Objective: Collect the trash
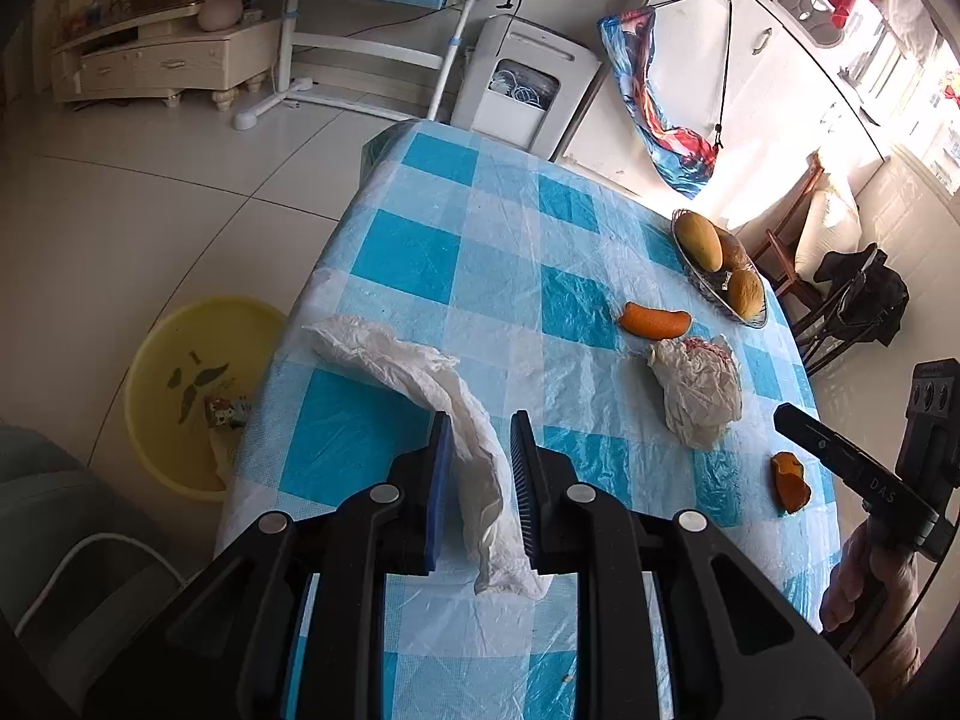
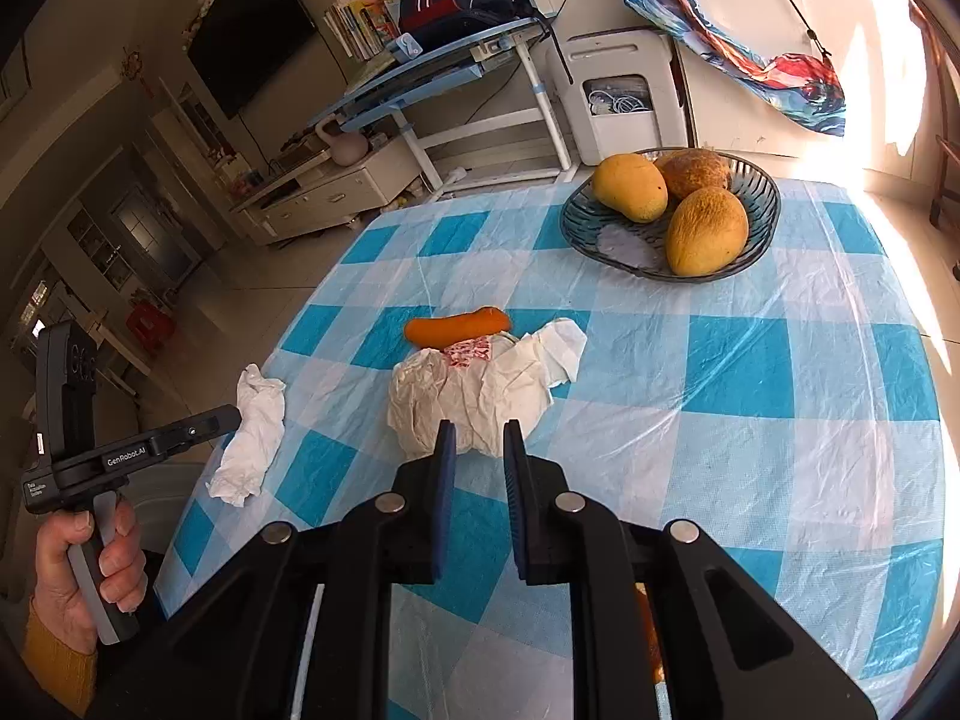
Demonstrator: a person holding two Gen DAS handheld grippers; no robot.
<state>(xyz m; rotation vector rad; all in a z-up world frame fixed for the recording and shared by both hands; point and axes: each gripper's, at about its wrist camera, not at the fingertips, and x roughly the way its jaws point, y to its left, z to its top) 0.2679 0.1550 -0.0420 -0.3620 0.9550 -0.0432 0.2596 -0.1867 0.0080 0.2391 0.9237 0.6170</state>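
In the right wrist view, the black body of the left tool [image 2: 174, 441] carries the white lettering "GenRobot.AI" along its side bar, and a smaller white label lower on its frame seems to read "Data Acquisition System", though it is tiny. In the left wrist view, the right tool [image 1: 840, 450] shows the white letters "DAS" on its black arm near the handle. The red print on the crumpled wrapper [image 2: 474, 387] lying on the desk is too small to read.
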